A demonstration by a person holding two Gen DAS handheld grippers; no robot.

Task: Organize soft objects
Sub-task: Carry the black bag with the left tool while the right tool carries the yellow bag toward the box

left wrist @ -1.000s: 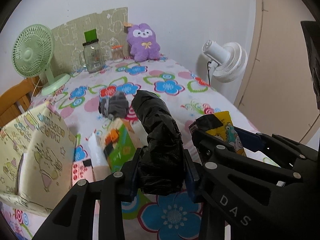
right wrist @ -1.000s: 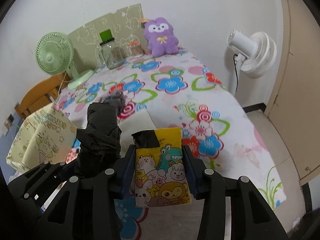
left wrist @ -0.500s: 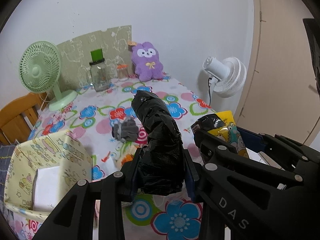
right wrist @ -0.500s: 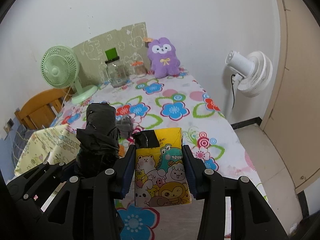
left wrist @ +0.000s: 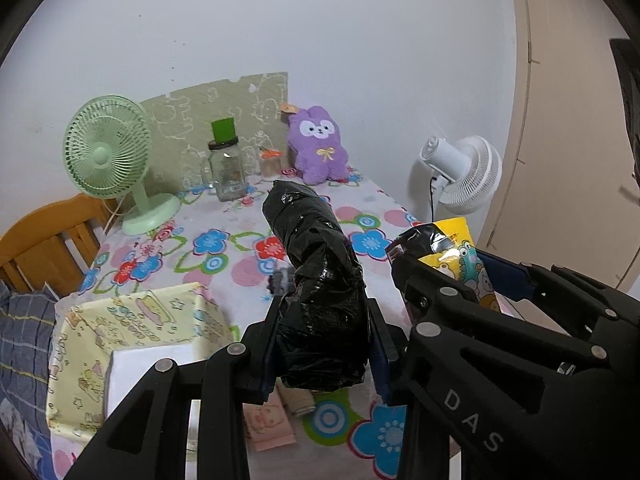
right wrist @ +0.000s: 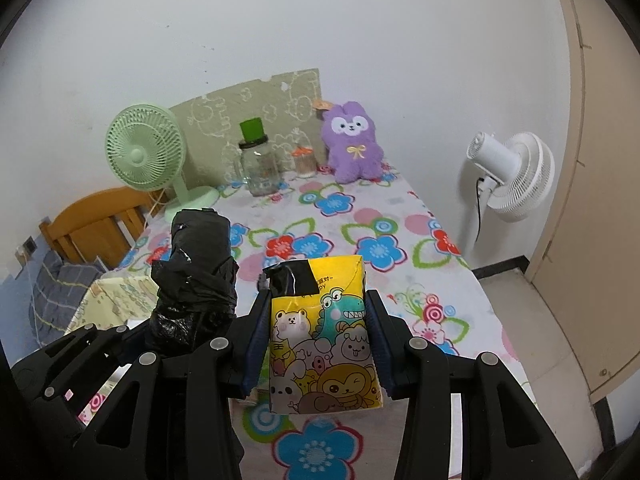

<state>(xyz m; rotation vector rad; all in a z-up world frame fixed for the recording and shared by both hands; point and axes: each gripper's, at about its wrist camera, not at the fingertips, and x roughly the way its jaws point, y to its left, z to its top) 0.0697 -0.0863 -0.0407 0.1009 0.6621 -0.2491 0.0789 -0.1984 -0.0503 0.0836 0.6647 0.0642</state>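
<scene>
While the left tongs (left wrist: 322,344) pinch the crumpled black plastic bundle (left wrist: 320,280) and the right tongs (right wrist: 318,344) pinch the yellow cartoon-print soft pack (right wrist: 322,332), both raised above the floral tabletop (right wrist: 400,248), compression may let either slip.

On the table (right wrist: 440,280), the plush toy (right wrist: 354,144) sits far, jar (right wrist: 260,168) left of it, green fan (right wrist: 146,156) farther left.

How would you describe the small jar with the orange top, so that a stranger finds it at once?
Look at the far end of the flowered table, in front of the green patterned board. Between the large glass jar with a green lid and the purple plush toy stands the small jar. It alone has an orange top.
</scene>
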